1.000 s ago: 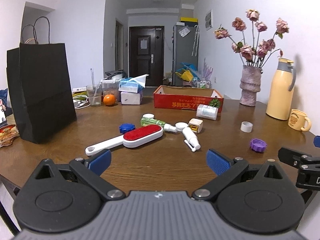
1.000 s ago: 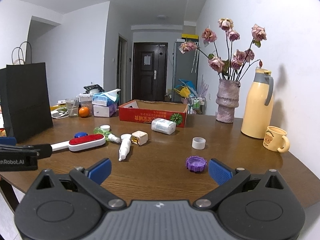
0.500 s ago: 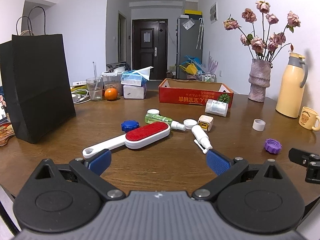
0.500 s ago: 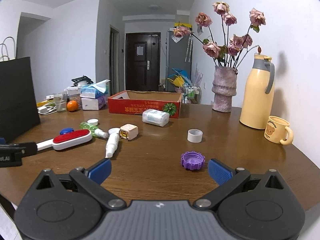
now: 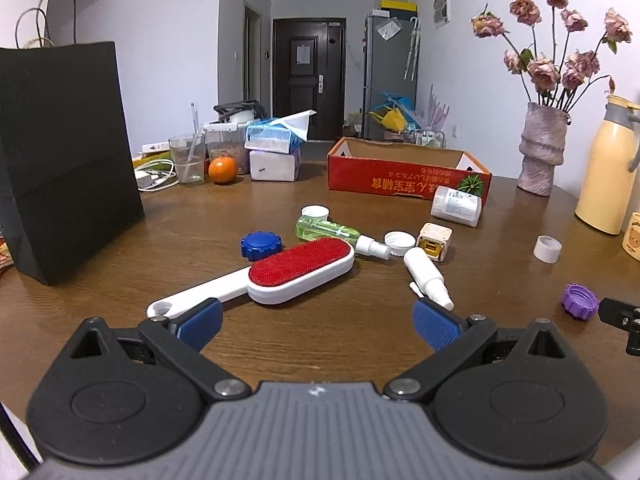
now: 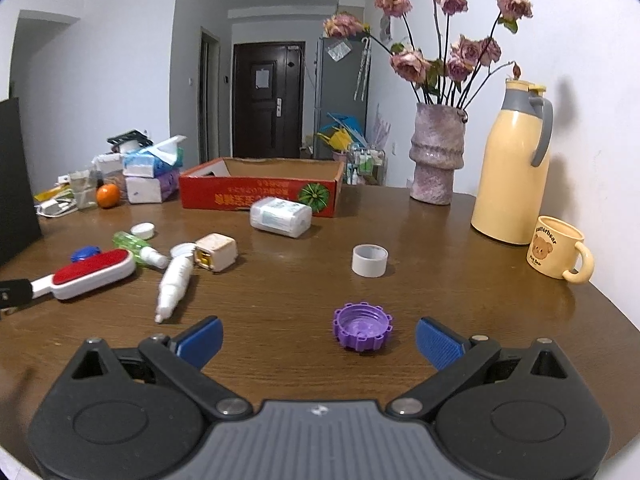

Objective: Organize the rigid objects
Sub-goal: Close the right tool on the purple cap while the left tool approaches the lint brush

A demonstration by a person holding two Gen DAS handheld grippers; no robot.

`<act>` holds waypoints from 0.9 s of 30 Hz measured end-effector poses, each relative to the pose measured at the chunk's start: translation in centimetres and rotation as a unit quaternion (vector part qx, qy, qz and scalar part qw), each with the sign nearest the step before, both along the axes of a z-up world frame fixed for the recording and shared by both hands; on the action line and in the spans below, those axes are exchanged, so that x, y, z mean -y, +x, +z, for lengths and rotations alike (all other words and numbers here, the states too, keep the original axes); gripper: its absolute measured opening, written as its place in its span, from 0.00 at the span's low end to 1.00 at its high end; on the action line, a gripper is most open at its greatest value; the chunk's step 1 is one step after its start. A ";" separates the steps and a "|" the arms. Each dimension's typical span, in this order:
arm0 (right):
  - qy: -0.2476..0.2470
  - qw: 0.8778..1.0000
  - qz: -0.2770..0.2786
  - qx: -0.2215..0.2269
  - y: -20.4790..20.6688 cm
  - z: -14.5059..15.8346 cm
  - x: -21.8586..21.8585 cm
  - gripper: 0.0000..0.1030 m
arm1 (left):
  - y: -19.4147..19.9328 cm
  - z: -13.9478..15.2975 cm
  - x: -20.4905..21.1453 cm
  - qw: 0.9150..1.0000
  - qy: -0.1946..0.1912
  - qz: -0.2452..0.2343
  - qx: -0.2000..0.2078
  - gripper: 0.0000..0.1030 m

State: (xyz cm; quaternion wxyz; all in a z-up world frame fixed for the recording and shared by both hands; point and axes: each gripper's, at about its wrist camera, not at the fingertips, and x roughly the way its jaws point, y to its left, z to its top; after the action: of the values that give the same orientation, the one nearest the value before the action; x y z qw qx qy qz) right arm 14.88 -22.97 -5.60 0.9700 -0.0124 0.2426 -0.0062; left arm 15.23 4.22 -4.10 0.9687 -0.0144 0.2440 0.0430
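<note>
A red-and-white lint brush (image 5: 280, 276) lies on the brown table (image 5: 320, 332), its handle end by my open, empty left gripper (image 5: 316, 322). Around it lie a blue cap (image 5: 261, 245), a green spray bottle (image 5: 328, 233), a white spray bottle (image 5: 426, 276), a small cream cube (image 5: 435, 241) and a white pill bottle (image 5: 456, 205). A purple cap (image 6: 362, 326) sits just ahead of my open, empty right gripper (image 6: 318, 338). A white tape roll (image 6: 369, 260) lies beyond it. The red cardboard box (image 6: 260, 188) stands open at the back.
A black paper bag (image 5: 60, 152) stands at the left. A vase of dried roses (image 6: 438, 160), a yellow thermos (image 6: 510, 168) and a bear mug (image 6: 558, 254) stand at the right. Tissue packs (image 5: 274, 148), a glass and an orange (image 5: 222, 169) sit at the back left.
Both grippers have moved forward over the table toward the objects. The brush and the purple cap now appear nearer. Nothing was taken hold of.
</note>
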 end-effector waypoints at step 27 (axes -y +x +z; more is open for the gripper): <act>-0.009 0.996 0.003 -0.088 10.1 -5.3 3.3 0.50 | 7.2 -2.0 -0.8 0.999 0.002 0.001 -0.034 1.00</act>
State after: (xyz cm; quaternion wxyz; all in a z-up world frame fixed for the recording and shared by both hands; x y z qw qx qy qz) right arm 24.98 -26.29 -10.85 0.9446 -0.0220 0.3273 -0.0038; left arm 22.41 5.02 -6.08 0.9599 -0.0108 0.2764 0.0448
